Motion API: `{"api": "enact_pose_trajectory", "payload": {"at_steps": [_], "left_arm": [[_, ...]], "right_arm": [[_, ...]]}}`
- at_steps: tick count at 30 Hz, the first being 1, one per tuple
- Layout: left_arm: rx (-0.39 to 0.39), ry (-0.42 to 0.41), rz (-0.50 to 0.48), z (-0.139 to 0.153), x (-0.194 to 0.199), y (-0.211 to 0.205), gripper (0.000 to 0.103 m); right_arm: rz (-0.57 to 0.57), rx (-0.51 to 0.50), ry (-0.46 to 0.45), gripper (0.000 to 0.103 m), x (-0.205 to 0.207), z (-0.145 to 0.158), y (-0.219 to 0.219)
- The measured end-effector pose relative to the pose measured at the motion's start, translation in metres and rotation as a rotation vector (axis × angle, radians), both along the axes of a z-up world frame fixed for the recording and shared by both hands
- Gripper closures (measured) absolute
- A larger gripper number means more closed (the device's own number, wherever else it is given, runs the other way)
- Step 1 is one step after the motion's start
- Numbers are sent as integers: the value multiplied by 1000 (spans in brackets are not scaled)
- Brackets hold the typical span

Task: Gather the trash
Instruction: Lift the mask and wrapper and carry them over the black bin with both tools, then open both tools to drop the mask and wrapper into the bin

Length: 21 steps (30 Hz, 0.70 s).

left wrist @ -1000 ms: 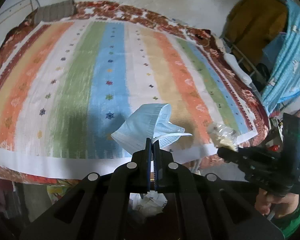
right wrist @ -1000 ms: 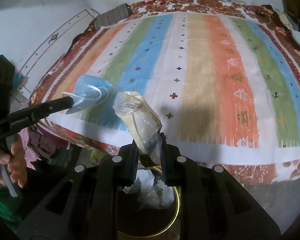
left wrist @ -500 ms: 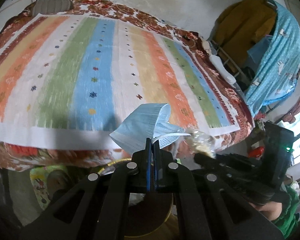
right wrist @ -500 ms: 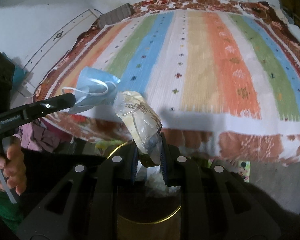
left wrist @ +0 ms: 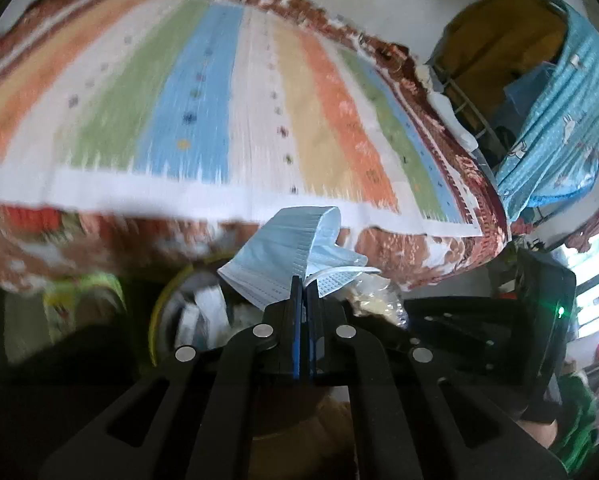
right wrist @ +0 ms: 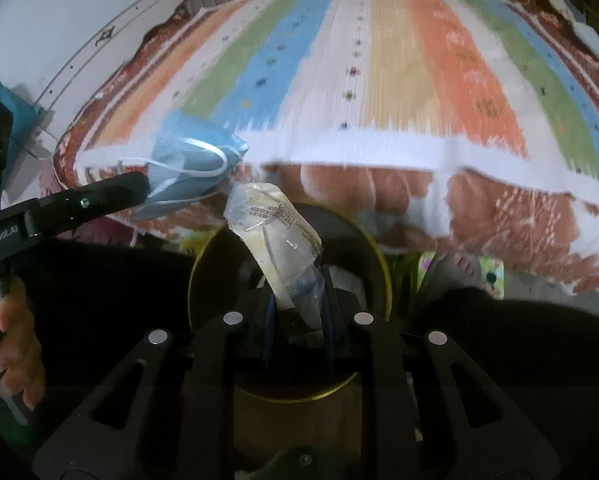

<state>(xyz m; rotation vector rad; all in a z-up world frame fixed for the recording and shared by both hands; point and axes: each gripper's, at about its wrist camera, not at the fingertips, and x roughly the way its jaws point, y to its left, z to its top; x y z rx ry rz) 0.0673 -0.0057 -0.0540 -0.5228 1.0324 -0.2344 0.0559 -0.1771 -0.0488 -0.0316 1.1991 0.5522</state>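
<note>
The left gripper point(left wrist: 303, 280) is clamped on a blue face mask point(left wrist: 287, 252), held just past the striped bedspread's point(left wrist: 227, 92) edge; the right gripper point(right wrist: 297, 300) pinches a clear plastic wrapper point(right wrist: 275, 232) directly over the gold-rimmed bin point(right wrist: 381, 264), which already holds crumpled waste.

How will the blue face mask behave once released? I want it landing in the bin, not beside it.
The blue face mask looks floppy: it folds and sags from the left hand-held gripper. It is probably very light, so it may drift. Its loose ear loops could snag on the fingers or the bin's rim.
</note>
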Motion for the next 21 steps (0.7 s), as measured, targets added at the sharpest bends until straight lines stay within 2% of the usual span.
{"api": "enact_pose_trajectory", "payload": {"at_steps": [2,5,10,15,21], "left_arm": [[-26,55,4,-13,2,-2,102],[9,96,29,-26,5,-1,102],[-21,202,95,-53,11,8,102],[-24,257,127,-71,15,10,102],[-18,284,153,-79,20,14,102]], "right_arm": [[11,-21,26,83,-2,-8,2],[10,-52,44,83,-1,-16,5],[-11,-76,113,83,5,-35,6],[-18,-105,156,83,9,-54,12],[-38,-110,181,72,16,-64,11]]}}
